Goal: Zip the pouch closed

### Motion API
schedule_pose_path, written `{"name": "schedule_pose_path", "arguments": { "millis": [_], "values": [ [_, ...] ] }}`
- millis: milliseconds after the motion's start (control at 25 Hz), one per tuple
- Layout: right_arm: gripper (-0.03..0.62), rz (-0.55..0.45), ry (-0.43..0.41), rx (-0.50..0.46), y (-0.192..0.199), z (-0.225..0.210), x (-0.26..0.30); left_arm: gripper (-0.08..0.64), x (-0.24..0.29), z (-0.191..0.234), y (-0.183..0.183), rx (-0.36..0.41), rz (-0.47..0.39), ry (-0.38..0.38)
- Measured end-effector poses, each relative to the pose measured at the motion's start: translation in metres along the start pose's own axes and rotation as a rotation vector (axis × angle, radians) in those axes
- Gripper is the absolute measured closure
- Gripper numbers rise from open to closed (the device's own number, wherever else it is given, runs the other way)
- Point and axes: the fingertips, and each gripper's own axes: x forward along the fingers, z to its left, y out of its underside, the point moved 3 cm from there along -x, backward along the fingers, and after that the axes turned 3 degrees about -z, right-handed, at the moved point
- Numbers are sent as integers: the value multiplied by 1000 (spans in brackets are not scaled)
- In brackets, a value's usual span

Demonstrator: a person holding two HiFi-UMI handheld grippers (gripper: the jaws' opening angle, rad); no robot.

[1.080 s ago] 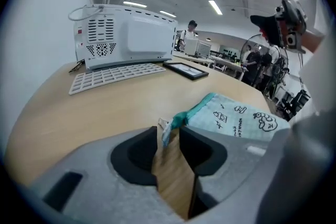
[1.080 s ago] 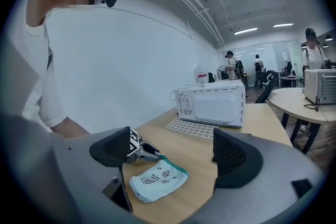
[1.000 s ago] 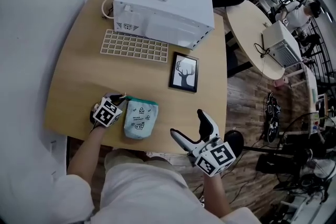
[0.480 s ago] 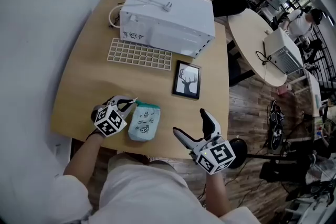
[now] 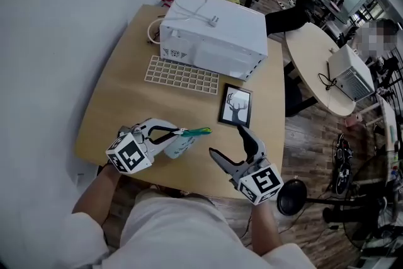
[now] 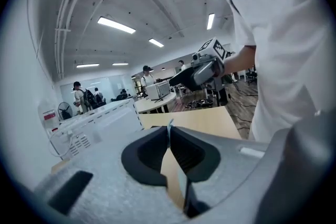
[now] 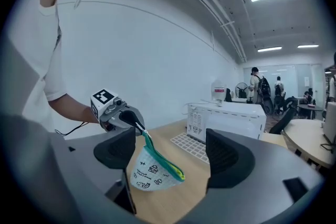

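Left gripper [image 5: 179,133] jaws are clamping the zipper end of the dangling pouch [image 5: 181,145]; right gripper [image 5: 225,140] jaws, apart and empty, have just been closing. Tugging may slip that thin pinch.

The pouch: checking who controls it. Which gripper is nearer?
Left. The left gripper holds the pouch by its zipper end; the right gripper is apart from it, its empty jaws open though just closing slightly.

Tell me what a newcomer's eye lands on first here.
The white printed pouch with a green zipper, dangling above the near side of the wooden table, pinched at one end by the shut left tongs. To its right the right tongs stand wide and empty, their jaws having just closed a little. Behind, a big white microwave fills the table's far end.
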Motion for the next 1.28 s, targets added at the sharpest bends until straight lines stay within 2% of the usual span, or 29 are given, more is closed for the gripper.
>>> {"name": "schedule_pose_path", "arguments": {
  "millis": [120, 240, 440, 520, 720, 920, 1280],
  "values": [
    [195, -29, -79, -62, -18, 7, 9, 529, -15, 3, -32, 11, -86, 10],
    [233, -17, -161, -157, -31, 18, 20, 529, -31, 8, -59, -19, -174, 0],
    [317, -42, -278, -250, -57, 44, 37, 529, -49, 11, -82, 3, -223, 7],
    [364, -32, -323, -322, -62, 57, 44, 529, -53, 10, -88, 10, -250, 16],
    [448, 36, -337, -568, -64, 73, 58, 529, -65, 7, -88, -107, -290, 1],
    [480, 76, -396, -689, -62, 83, 66, 529, -71, 4, -87, -160, -314, 6],
    [471, 124, -469, -860, -59, 103, 68, 529, -81, 0, -86, -196, -349, 27]
  ]
}}
